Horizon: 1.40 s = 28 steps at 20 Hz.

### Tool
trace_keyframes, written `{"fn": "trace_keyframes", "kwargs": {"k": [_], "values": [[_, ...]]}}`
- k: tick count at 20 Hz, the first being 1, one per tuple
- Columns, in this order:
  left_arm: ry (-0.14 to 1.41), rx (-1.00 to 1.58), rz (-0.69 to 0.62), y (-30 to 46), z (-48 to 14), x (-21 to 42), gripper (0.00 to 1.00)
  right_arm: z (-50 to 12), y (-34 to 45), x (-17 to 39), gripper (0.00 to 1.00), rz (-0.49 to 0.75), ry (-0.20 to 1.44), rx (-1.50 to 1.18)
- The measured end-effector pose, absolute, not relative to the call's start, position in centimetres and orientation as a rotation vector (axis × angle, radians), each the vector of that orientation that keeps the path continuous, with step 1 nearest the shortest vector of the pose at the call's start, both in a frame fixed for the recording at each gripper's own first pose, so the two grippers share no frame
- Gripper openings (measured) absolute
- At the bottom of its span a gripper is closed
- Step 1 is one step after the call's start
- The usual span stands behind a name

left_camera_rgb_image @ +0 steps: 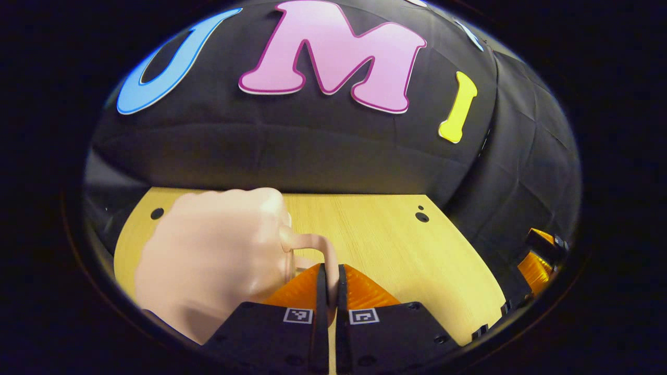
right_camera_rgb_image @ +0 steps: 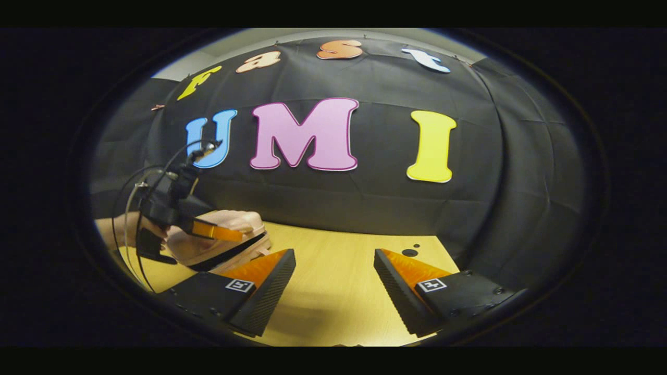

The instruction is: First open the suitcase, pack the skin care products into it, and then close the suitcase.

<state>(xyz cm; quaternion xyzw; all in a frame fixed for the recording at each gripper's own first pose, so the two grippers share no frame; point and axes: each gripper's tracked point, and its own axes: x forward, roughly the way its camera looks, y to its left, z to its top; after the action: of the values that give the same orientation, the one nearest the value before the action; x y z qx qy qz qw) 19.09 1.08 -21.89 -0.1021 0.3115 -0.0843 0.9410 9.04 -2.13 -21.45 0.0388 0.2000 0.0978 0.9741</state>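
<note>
A small pale pink suitcase [left_camera_rgb_image: 208,255] stands on the wooden table [left_camera_rgb_image: 396,234], left of centre in the left gripper view. Its thin pink handle [left_camera_rgb_image: 312,242] runs in between the fingers of my left gripper [left_camera_rgb_image: 332,281], which is shut on it. In the right gripper view the suitcase [right_camera_rgb_image: 229,221] lies at the far left with the left gripper [right_camera_rgb_image: 229,233] at its front edge; a dark gap shows between its upper and lower shells. My right gripper [right_camera_rgb_image: 333,260] hangs open over bare table [right_camera_rgb_image: 333,297], apart from the case.
A person's hand [right_camera_rgb_image: 122,226] holds the left gripper, with cables looping above it. The black cloth wall closes the table's far side and right side. Round holes [right_camera_rgb_image: 410,252] mark the tabletop's far right corner. The right gripper [left_camera_rgb_image: 536,265] shows at the right edge.
</note>
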Motion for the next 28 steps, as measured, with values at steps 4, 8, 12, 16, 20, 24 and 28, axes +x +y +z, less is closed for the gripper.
{"fn": "trace_keyframes", "kwargs": {"k": [4, 8, 12, 16, 20, 24, 28], "values": [[0.629, -0.226, -0.222, -1.7, -24.7, 19.0, 0.14, -21.6, -2.7, 8.1, 0.97, 0.148, 0.405, 0.04], [0.466, -0.179, -0.196, -1.3, -19.2, 17.9, 0.45, -19.3, -2.2, 7.0, 0.97, 0.087, 0.392, 0.019], [0.262, -0.134, -0.152, 0.2, -9.1, 13.1, 0.94, -14.4, -0.6, 5.2, 0.97, 0.032, 0.359, 0.027], [0.089, -0.069, -0.034, 3.8, 0.1, 5.2, 0.96, -8.0, 1.6, 2.4, 0.97, -0.001, 0.284, 0.073], [-0.051, -0.099, 0.041, 6.5, 6.5, -3.0, 0.96, -1.6, 2.8, -0.8, 0.94, -0.044, 0.185, 0.082], [-0.075, -0.073, -0.022, 6.9, 8.0, -8.0, 0.96, 1.6, 5.6, -4.1, 0.94, -0.006, 0.144, 0.052], [-0.154, -0.022, 0.005, 7.7, 9.8, -10.7, 0.96, 3.4, 7.1, -6.7, 0.96, 0.0, 0.055, 0.044]]}}
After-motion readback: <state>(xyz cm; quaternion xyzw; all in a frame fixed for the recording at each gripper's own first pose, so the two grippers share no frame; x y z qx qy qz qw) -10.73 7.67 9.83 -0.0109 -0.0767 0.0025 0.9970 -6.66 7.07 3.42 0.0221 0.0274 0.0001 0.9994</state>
